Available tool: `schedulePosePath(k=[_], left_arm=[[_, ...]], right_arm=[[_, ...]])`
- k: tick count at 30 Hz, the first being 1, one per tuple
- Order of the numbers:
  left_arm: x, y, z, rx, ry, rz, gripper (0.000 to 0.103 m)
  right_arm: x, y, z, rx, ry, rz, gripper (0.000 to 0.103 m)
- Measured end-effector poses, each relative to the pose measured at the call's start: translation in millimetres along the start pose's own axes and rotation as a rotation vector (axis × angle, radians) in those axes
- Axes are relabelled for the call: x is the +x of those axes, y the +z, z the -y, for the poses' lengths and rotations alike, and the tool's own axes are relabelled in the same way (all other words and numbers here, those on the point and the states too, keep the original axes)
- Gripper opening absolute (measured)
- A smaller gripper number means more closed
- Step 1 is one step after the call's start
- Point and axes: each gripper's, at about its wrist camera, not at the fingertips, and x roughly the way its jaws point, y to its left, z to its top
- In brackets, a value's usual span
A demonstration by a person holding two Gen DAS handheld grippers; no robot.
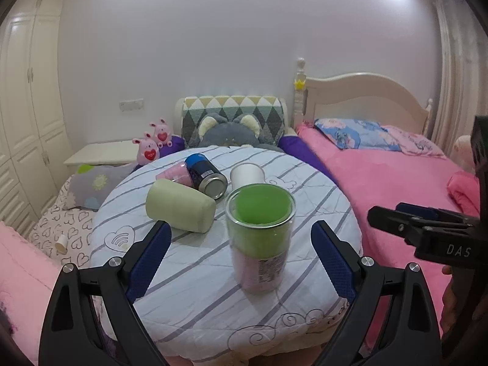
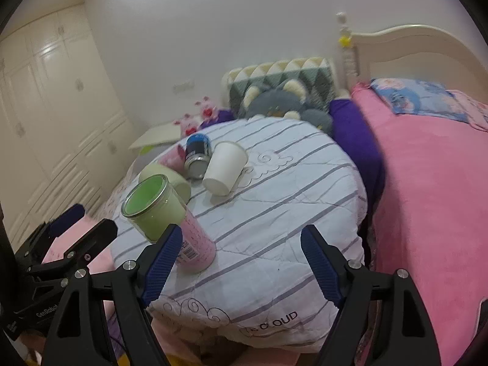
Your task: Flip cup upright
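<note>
Tools (image 1: 241, 259) (image 2: 241, 262) level — both agape.

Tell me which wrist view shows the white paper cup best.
The right wrist view: the white paper cup lies on its side in full outline on the striped cushion. In the left wrist view, only its rim end shows behind the upright green-lined glass cup.

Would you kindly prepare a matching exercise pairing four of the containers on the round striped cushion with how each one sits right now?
Things:
1. clear cup with green lining
2. pale green cup
3. white paper cup
4. blue can

States:
A. lying on its side, metal end toward the camera
B. standing upright, mouth open upward
C. lying on its side at the left of the group
D. tipped over, closed base toward the right wrist camera

Pairs: 1-B, 2-C, 3-D, 4-A
</note>
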Motion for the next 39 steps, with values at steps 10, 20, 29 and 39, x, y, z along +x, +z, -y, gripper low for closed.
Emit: schedulePosePath(k=[10, 20, 29, 39], left_arm=[[4, -32, -28, 0.048, 0.037, 0.166, 0.098], [6, -44, -49, 0.013, 0.038, 0.270, 0.103], [17, -64, -54, 0.012, -0.005, 0.323, 0.103], [11, -78, -41, 0.051, -0.021, 0.343, 0.103]], right_arm=[[-4, -37, -22, -0.013, -0.067, 0.188, 0.083], [-9, -65, -46, -0.083, -0.139, 0.379, 0.083], [-10, -97, -71, -0.180, -0.239, 0.549, 0.083], [-11, -117, -74, -0.203, -0.263, 0.600, 0.083]])
